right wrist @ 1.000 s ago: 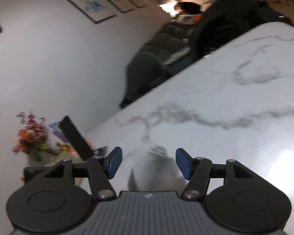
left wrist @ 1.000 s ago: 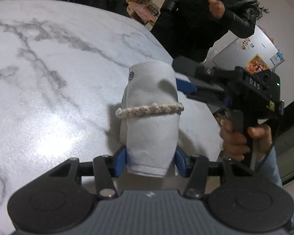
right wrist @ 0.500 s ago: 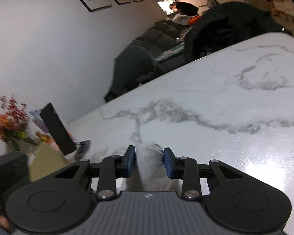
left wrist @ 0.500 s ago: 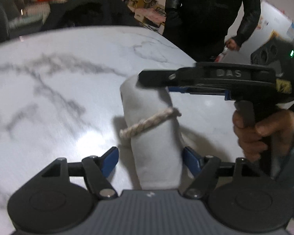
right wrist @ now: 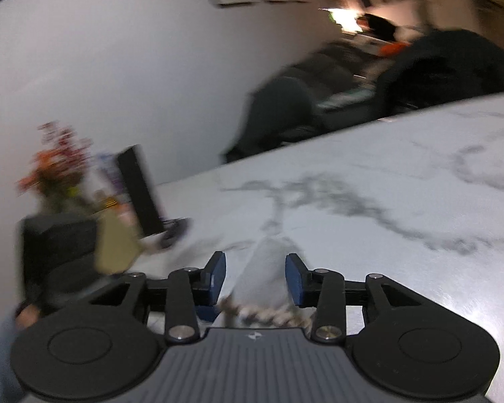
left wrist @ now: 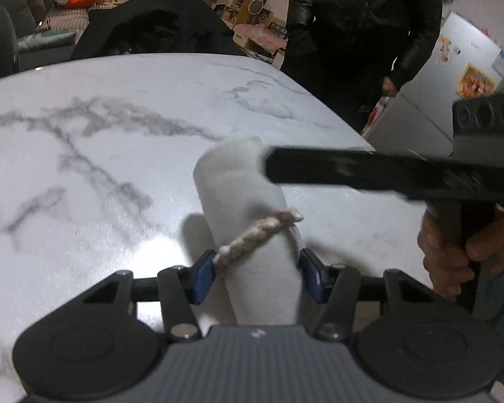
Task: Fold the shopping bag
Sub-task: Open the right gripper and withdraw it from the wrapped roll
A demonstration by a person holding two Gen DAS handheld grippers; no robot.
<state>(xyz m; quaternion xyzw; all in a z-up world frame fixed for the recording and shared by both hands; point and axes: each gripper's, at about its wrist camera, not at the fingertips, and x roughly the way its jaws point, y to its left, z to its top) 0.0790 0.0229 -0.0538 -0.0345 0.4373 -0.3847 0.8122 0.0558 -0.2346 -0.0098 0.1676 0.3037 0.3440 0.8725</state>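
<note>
The white shopping bag (left wrist: pixel 252 208) is rolled into a tight tube with a braided rope handle (left wrist: pixel 255 235) wrapped round it. It sits tilted on the marble table (left wrist: pixel 84 168). My left gripper (left wrist: pixel 257 277) is shut on the near end of the roll, blue pads against both sides. In the right wrist view the roll (right wrist: pixel 268 268) lies between the fingers of my right gripper (right wrist: pixel 255 278), which stands open with a gap on the left side. The right tool's black body (left wrist: pixel 386 174) crosses over the roll's far end, held by a hand (left wrist: pixel 453 252).
A person in a black jacket (left wrist: pixel 363 33) stands past the table's far right edge, beside a white fridge (left wrist: pixel 453 84). A dark coat (left wrist: pixel 151 30) hangs over a chair at the far side. Flowers (right wrist: pixel 57 161) and a black propped slab (right wrist: pixel 137 191) stand at the table's left end.
The left gripper opened half a second ago and has closed on the roll again. The right gripper, pinching the roll's end half a second ago, has spread its fingers and is moving, blurred.
</note>
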